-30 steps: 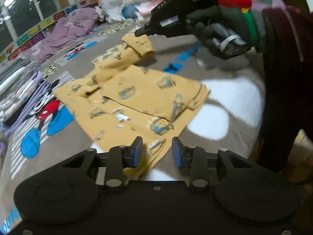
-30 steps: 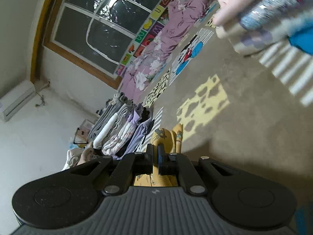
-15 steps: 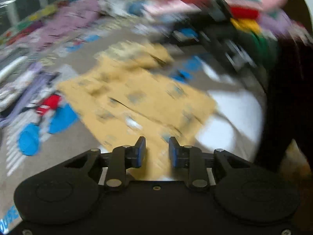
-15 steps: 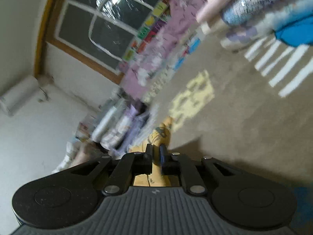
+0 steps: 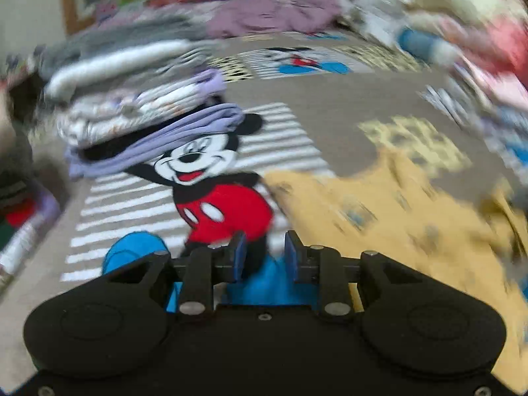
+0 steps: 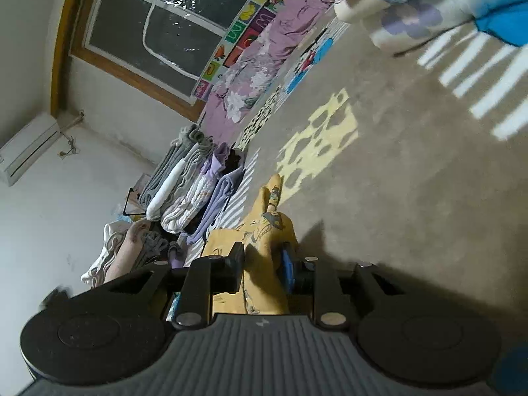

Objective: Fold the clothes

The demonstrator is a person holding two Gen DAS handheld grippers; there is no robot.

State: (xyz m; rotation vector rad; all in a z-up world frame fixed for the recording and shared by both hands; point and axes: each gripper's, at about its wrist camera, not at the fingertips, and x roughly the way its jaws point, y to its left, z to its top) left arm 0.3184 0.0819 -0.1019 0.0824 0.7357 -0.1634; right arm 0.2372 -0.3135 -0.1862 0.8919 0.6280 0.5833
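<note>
A yellow printed garment (image 5: pixel 412 217) lies partly folded on the brown cartoon blanket (image 5: pixel 330 99), to the right of my left gripper (image 5: pixel 262 252). The left gripper is open and empty, over the mouse print's red shorts (image 5: pixel 227 211). In the right wrist view, the right gripper (image 6: pixel 262 265) has its jaws parted, with a fold of the yellow garment (image 6: pixel 264 231) lying between them. The left wrist view is blurred by motion.
A stack of folded clothes (image 5: pixel 138 105) sits at the left; it also shows in the right wrist view (image 6: pixel 194 188). A purple floral quilt (image 6: pixel 264 52) lies under the window (image 6: pixel 158 23). More piled clothes (image 5: pixel 462 33) lie at the far right.
My left gripper has swung left, off the yellow garment and over the mouse print. My right gripper's jaws have opened from shut, with the garment still between them.
</note>
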